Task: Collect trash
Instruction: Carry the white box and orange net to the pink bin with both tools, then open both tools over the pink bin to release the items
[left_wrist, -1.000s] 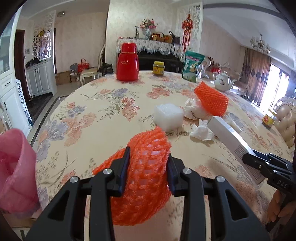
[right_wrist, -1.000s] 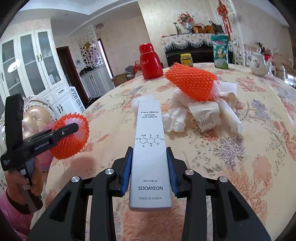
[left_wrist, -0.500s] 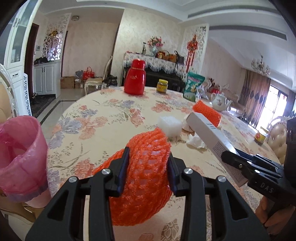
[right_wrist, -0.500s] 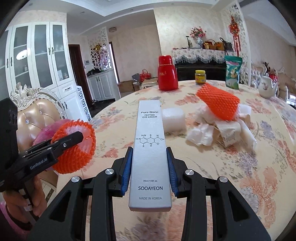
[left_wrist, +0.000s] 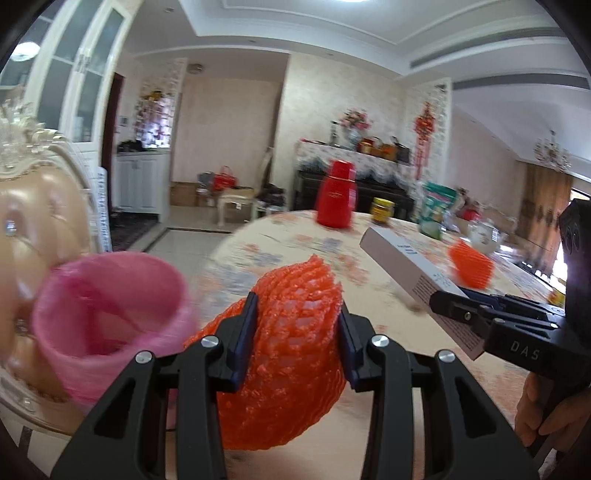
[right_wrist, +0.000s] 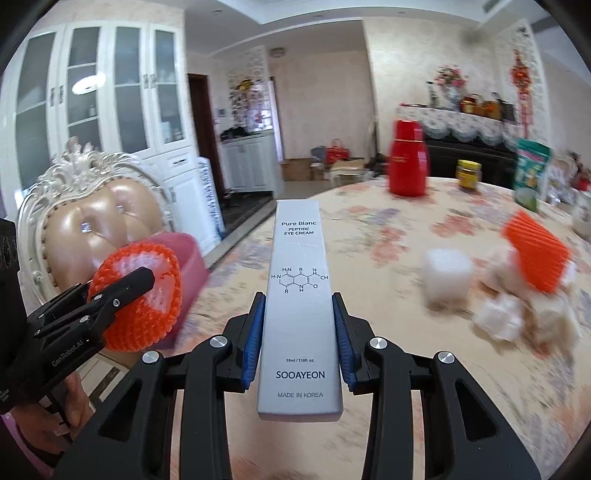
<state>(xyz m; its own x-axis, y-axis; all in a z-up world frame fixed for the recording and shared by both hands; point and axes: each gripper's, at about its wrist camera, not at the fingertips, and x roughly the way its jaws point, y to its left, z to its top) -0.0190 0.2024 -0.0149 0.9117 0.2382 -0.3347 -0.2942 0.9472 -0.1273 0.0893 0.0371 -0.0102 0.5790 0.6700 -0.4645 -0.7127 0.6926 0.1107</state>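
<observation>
Trash in both tools: the left tool (left_wrist: 297, 343), jaws opening, has a crumpled orange foam net sleeve (left_wrist: 291, 354) between its pads beside a pink-lined bin (left_wrist: 107, 314). The right tool (right_wrist: 299, 339) pinches a long silver eye-cream box (right_wrist: 301, 295). More orange netting (right_wrist: 535, 258) and white wrappers (right_wrist: 498, 317) lie on the floral table (right_wrist: 369, 236).

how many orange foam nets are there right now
2. One orange foam net sits between the opening jaws of the left gripper, near the pink bin. The other orange foam net lies on the tissue pile on the table. More may be hidden.
</observation>
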